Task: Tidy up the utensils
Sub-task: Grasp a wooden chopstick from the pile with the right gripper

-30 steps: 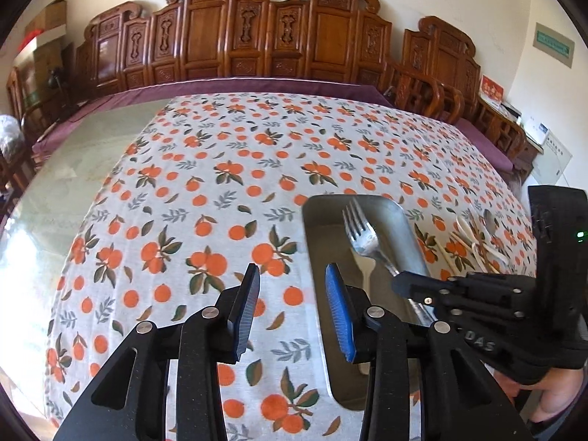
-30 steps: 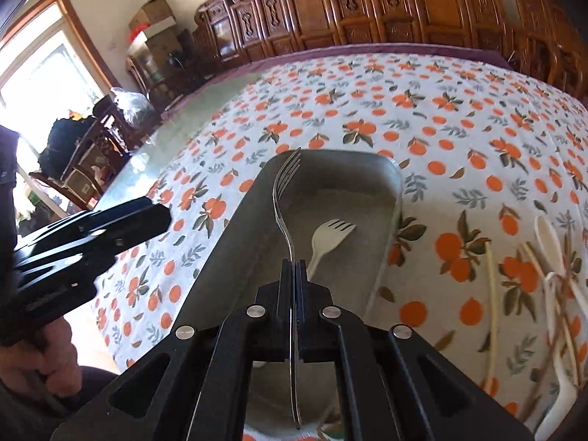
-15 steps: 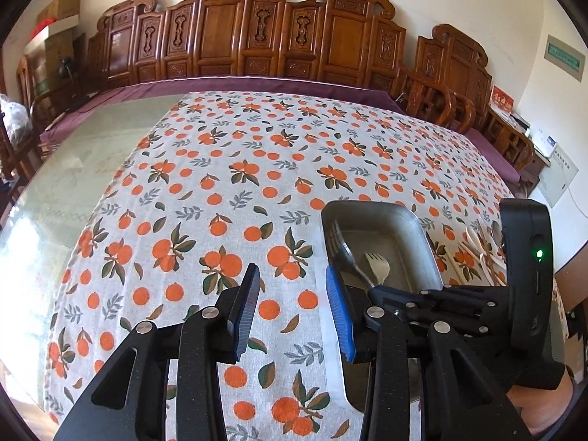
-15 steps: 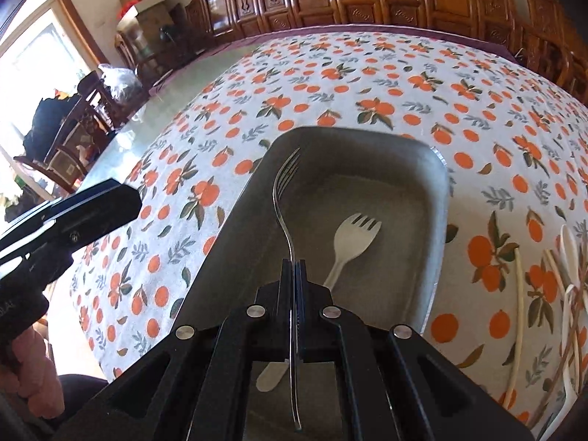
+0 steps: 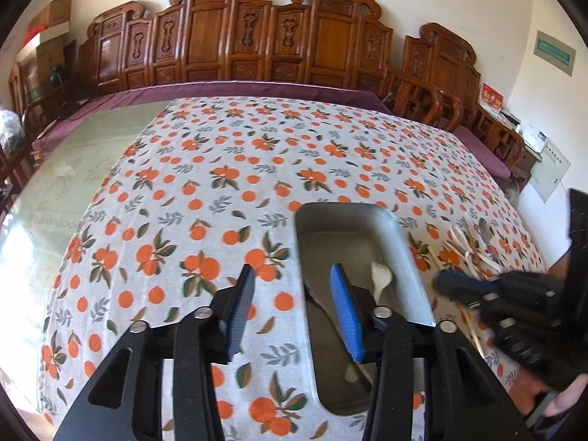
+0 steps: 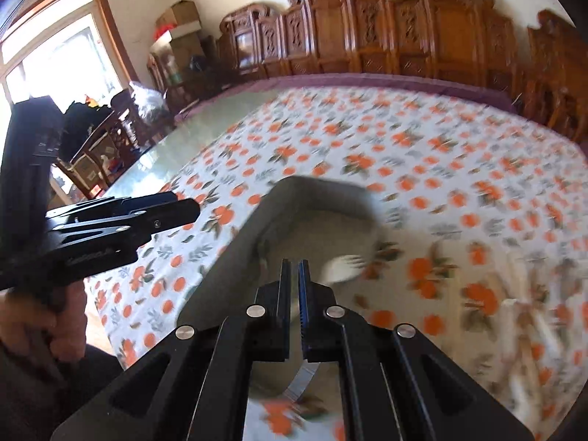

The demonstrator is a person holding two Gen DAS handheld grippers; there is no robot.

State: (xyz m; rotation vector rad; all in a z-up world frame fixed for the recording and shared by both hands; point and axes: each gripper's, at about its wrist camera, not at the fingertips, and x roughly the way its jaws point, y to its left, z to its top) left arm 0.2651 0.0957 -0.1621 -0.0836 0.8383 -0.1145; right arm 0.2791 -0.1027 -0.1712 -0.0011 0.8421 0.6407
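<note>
Orange-print cloth (image 5: 205,191) | tray (image 5: 400,242): plastic fork (image 5: 380,275) | L tongs (image 5: 290,308) spread | R tongs (image 6: 293,286) near-closed, empty

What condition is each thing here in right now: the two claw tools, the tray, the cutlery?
left gripper: open wide, empty, over the tray's left edge.
right gripper: jaws a narrow gap apart, nothing between them.
metal tray: flat on the tablecloth, holding cutlery.
white plastic fork: lying in the tray.
metal fork: only its handle shows, lying in the tray, ungripped.
loose utensils: unsorted pile on the cloth, right of the tray.
</note>
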